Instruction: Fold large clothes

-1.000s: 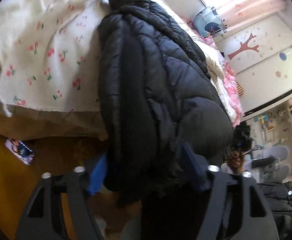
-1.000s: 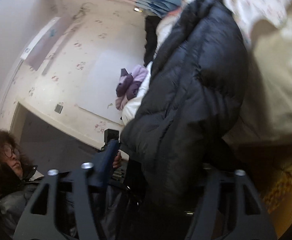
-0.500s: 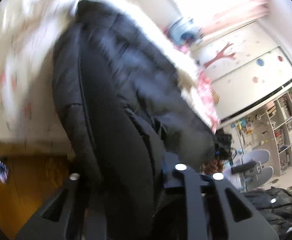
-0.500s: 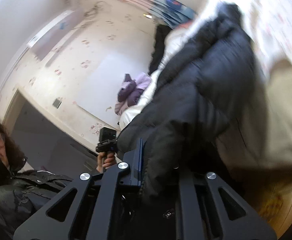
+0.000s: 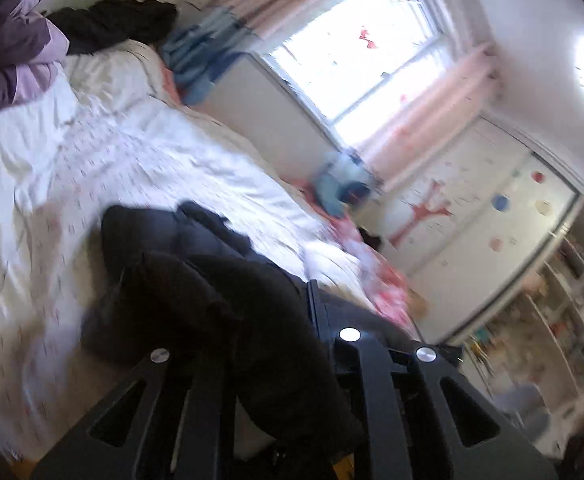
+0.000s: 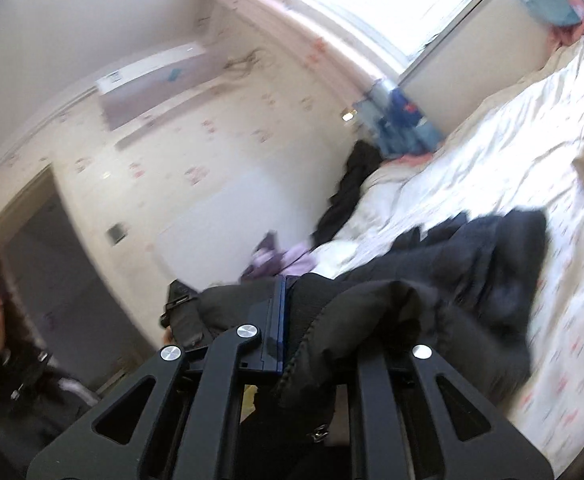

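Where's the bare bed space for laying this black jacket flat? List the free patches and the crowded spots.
Free: the white floral bedspread between the black puffer jacket and the pillow end, and its near side beside the jacket. Crowded: the purple garment and dark clothing at the head, and the pink bedding along the window-side edge.

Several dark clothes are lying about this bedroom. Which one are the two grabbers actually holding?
The black puffer jacket at the near edge of the bed, pinched by both the left gripper and the right gripper. The other dark garment lies untouched at the far end.
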Motion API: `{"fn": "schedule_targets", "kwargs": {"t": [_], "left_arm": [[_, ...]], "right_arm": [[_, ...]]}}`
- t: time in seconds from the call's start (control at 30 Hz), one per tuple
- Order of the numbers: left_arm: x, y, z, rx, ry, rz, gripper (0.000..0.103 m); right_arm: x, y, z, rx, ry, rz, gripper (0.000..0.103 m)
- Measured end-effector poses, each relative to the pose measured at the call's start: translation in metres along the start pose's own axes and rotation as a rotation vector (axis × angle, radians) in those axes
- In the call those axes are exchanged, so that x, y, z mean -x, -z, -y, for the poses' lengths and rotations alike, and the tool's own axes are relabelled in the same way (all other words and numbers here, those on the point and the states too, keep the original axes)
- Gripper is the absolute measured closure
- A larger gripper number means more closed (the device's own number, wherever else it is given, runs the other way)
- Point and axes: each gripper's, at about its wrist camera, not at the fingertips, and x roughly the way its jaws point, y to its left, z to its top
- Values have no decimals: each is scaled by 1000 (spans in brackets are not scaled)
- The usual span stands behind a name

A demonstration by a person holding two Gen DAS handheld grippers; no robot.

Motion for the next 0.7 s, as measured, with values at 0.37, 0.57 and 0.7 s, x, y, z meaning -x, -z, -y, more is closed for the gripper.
{"fn": "schedule_targets", "kwargs": {"t": [0.37,0.57,0.7], "left_arm": [[-159,-52,-72,56,-364,-41,89],[-219,-43,-122,57,-521,-61,88],[-206,-53,-113,52,-515,67,89]], "right_arm": [[-103,-58,146,-169,383,-71,94],[-153,-54,218,-214,526,-108,94],[-161,-80,202,-149,500,-28,94]]}}
